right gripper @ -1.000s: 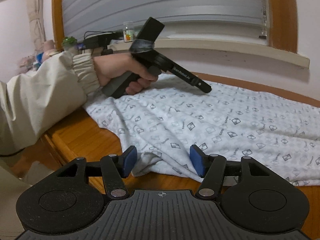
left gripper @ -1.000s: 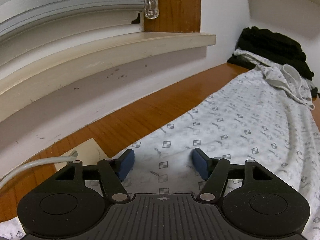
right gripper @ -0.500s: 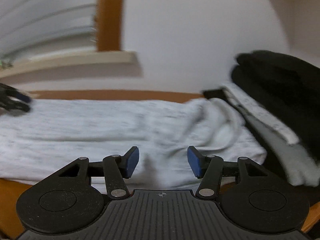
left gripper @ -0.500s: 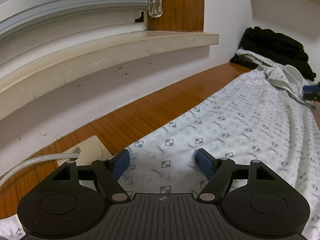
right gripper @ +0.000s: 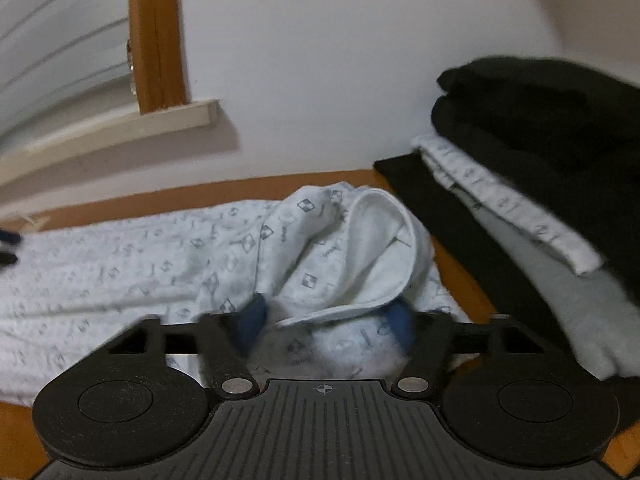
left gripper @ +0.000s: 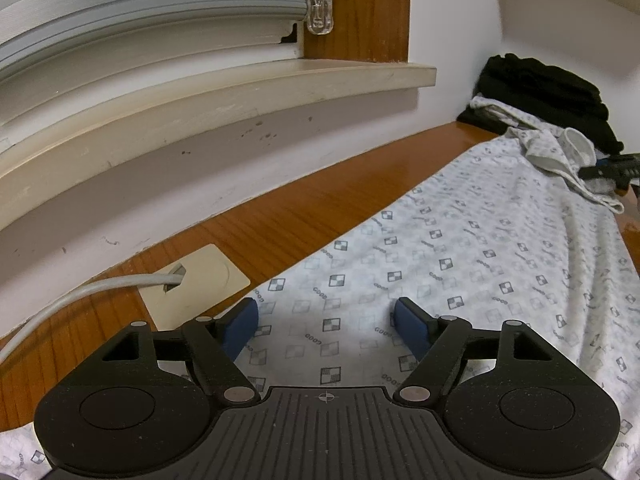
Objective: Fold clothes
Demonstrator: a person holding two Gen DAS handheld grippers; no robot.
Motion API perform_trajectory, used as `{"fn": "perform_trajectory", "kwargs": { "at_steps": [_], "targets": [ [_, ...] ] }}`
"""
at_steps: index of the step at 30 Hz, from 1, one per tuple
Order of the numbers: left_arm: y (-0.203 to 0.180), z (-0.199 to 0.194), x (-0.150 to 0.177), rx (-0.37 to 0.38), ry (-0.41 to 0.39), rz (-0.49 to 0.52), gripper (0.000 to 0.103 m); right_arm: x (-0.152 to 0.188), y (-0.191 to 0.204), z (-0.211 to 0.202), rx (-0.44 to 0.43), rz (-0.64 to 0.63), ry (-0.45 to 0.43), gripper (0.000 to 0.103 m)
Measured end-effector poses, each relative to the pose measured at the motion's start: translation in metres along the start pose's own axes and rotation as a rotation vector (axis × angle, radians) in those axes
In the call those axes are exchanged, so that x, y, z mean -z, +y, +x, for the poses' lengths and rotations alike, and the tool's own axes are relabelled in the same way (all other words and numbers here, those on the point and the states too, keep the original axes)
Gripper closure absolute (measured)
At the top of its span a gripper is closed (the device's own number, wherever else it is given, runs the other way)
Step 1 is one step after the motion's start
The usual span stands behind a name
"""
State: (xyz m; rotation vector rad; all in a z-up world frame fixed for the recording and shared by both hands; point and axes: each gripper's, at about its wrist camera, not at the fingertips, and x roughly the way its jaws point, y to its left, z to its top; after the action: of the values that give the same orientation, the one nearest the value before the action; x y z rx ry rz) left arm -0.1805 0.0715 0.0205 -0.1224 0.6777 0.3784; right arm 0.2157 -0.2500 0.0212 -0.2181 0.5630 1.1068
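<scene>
Right gripper (right gripper: 326, 326) closing on the bunched patterned garment (right gripper: 320, 256) — pads half buried, blurred — left gripper (left gripper: 326, 320) spread wide.

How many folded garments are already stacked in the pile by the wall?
3 visible: a black garment on top, a white patterned garment under it, and a black piece at the bottom. More may be hidden within the stack.

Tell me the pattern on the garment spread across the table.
White garment with small grey checkered squares and tiny lettering, clearest in the left wrist view.
</scene>
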Motion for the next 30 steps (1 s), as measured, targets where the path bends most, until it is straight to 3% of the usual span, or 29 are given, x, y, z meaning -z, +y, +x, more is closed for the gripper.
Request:
{"fn": "perform_trajectory", "kwargs": {
  "at_steps": [1,3,5,6,7,8,11,16,21,26,30],
  "targets": [
    [0.0,0.0,0.0,0.0,0.0,0.0,0.025,-0.007,-0.002,0.0,0.001,-0.009,0.003,0.092],
    [0.0,0.0,-0.001,0.0,0.0,-0.001,0.025,-0.025,-0.004,-0.003,0.1,-0.092,-0.033,0.092],
    [0.0,0.001,-0.001,0.001,0.001,-0.002,0.024,-0.048,-0.014,-0.007,0.307,-0.116,-0.108,0.091],
    [0.0,0.001,-0.001,0.001,0.001,-0.003,0.024,-0.058,-0.019,-0.011,0.421,-0.115,-0.163,0.086],
    [0.0,0.001,-0.001,0.0,0.001,-0.003,0.024,-0.065,-0.023,-0.016,0.492,-0.114,-0.21,0.074],
    [0.0,0.001,-0.001,0.0,0.001,-0.002,0.024,-0.07,-0.026,-0.021,0.507,-0.107,-0.235,0.054],
    [0.0,0.001,-0.001,-0.001,0.001,-0.002,0.024,-0.066,-0.023,-0.034,0.426,-0.091,-0.252,0.048],
    [0.0,0.0,0.0,-0.002,0.001,-0.002,0.024,-0.026,0.005,-0.028,0.148,-0.123,-0.151,0.048],
    [0.0,0.0,-0.001,-0.004,0.001,-0.003,0.023,0.006,0.036,-0.004,-0.021,-0.135,-0.067,0.049],
    [0.0,0.0,0.0,-0.004,0.001,-0.003,0.023,0.016,0.053,0.015,-0.046,-0.159,-0.018,0.046],
    [0.001,0.001,0.0,-0.003,0.001,-0.002,0.022,0.013,0.058,0.025,-0.039,-0.166,0.002,0.037]
  ]
}}
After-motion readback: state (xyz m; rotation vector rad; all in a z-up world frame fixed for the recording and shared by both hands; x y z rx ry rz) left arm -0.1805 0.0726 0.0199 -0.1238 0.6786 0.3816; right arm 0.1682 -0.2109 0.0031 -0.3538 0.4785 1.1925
